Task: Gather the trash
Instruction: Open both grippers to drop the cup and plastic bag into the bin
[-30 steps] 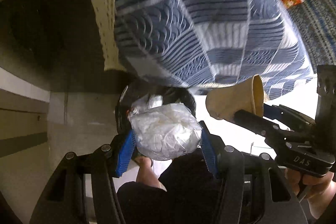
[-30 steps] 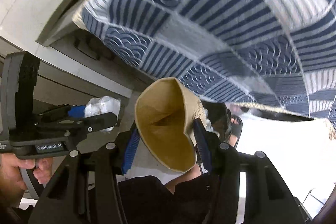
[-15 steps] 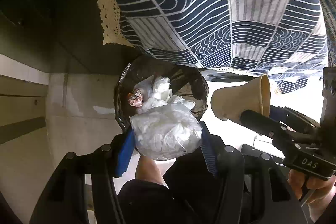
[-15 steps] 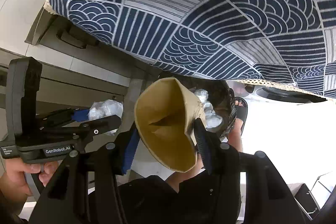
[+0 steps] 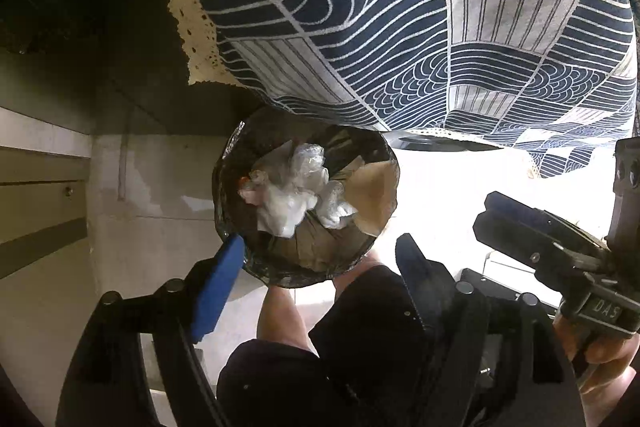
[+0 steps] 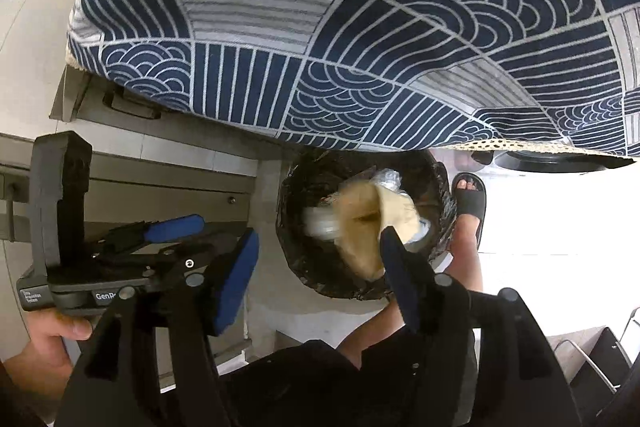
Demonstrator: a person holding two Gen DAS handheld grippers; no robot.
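A round bin with a black liner (image 5: 304, 263) stands on the floor under the table edge; it also shows in the right wrist view (image 6: 304, 267). Crumpled white plastic (image 5: 288, 203) and a tan paper cup (image 5: 374, 195) lie inside it. In the right wrist view the cup (image 6: 360, 223) is blurred, over the bin's mouth. My left gripper (image 5: 316, 267) is open and empty above the bin's near rim. My right gripper (image 6: 316, 267) is open and empty above the bin; it also appears at the right of the left wrist view (image 5: 532, 239).
A blue and white patterned tablecloth (image 5: 400, 19) with a lace hem hangs over the bin. Grey cabinet fronts (image 6: 140, 183) stand to the left. The person's sandalled foot (image 6: 470, 195) and legs are beside the bin.
Both grippers have opened. The white plastic wad has dropped from the left gripper and the paper cup from the right gripper into the bin. Both views have moved closer to the bin.
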